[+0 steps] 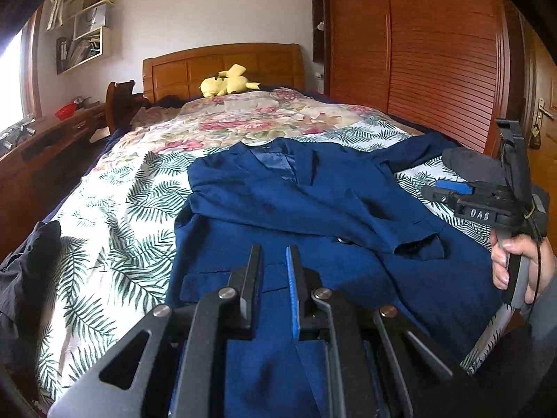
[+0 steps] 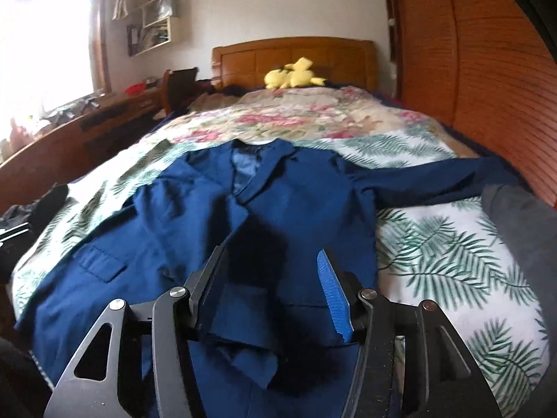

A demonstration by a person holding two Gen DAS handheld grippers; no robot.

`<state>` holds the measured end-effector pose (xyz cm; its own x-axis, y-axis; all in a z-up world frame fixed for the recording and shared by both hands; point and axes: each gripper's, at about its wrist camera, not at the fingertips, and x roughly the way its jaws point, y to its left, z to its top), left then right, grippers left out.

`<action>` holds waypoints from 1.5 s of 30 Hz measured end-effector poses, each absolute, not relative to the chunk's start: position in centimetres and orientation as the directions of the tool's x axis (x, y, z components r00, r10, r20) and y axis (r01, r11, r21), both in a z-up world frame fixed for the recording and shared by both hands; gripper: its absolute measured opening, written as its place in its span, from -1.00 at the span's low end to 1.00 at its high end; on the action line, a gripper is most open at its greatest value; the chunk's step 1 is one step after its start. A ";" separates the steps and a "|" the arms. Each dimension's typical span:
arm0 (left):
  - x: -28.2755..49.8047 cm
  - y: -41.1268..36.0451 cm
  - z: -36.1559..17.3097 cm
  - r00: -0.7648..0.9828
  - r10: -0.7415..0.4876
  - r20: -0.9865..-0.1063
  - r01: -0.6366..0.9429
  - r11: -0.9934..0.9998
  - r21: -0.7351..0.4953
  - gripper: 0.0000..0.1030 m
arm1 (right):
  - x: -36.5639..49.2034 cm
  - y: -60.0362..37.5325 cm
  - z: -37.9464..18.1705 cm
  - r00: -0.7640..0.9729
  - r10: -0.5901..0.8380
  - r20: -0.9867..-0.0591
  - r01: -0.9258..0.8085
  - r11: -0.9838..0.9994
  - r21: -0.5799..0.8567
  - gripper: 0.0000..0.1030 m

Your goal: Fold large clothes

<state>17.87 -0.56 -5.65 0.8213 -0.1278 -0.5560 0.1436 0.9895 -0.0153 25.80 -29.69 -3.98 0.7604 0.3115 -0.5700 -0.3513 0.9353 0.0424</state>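
One blue jacket (image 2: 195, 223) lies front-up on your bed (image 2: 435, 261), collar at the far end, hem nearest you; one sleeve is folded across its chest, the other stretches out to the right; two grippers hover over its near hem; your left gripper (image 1: 275, 278) has its fingers close together with a narrow gap, and I cannot tell whether cloth is pinched there; your right gripper (image 2: 275, 285) stands with fingers apart, a fold of hem lying loose between them; one yellow plush toy (image 1: 226, 82) sits far off by the headboard.
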 end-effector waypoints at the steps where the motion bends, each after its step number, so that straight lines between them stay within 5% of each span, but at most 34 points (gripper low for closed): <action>1: 17.9 -0.7 -5.7 0.820 -0.130 -0.557 0.147 0.989 -0.015 -0.81 | 25.7 -29.3 -4.1 0.752 0.321 -0.576 -0.367 0.929 0.038 0.05; 7: 17.9 -1.9 -6.1 0.810 -0.142 -0.569 0.173 0.985 0.001 -0.81 | 25.4 -25.8 -6.0 0.648 0.425 -0.632 -0.497 0.865 0.072 0.05; 16: 17.9 -2.4 -6.3 0.804 -0.143 -0.578 0.182 0.983 0.011 -0.81 | 25.5 -23.4 -9.0 0.587 0.369 -0.720 -0.534 0.846 -0.002 0.01; 19: 18.1 -2.3 -6.3 0.803 -0.142 -0.579 0.182 0.983 0.010 -0.81 | 25.8 -23.8 -9.3 0.572 0.363 -0.736 -0.536 0.844 -0.001 -0.45; 20: 18.0 -2.3 -6.3 0.803 -0.144 -0.578 0.183 0.983 0.009 -0.81 | 25.8 -24.0 -9.3 0.569 0.363 -0.738 -0.542 0.840 -0.004 -0.79; 24: 18.0 -2.3 -6.3 0.805 -0.146 -0.576 0.185 0.983 0.009 -0.81 | 26.0 -25.9 -7.4 0.616 0.356 -0.703 -0.502 0.865 -0.001 -0.95; 34: 18.2 -2.5 -6.6 0.798 -0.145 -0.585 0.185 0.983 0.009 -0.81 | 28.5 -32.6 -6.2 0.720 0.188 -0.668 -0.264 0.964 -0.013 -0.92; 38: 18.2 -2.7 -6.6 0.798 -0.150 -0.584 0.191 0.981 0.009 -0.81 | 28.6 -33.0 -6.7 0.724 0.141 -0.676 -0.234 0.971 -0.049 -0.10; 45: 18.2 -3.7 -6.7 0.791 -0.161 -0.590 0.210 0.977 0.015 -0.81 | 26.9 -32.6 -7.8 0.666 0.232 -0.709 -0.324 0.946 0.005 -0.04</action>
<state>18.16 -3.66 -6.74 0.7913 -0.1611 -0.5898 0.2104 0.9775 0.0152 26.95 -32.59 -7.82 0.6665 0.2315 -0.7087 -0.3235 0.9462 0.0049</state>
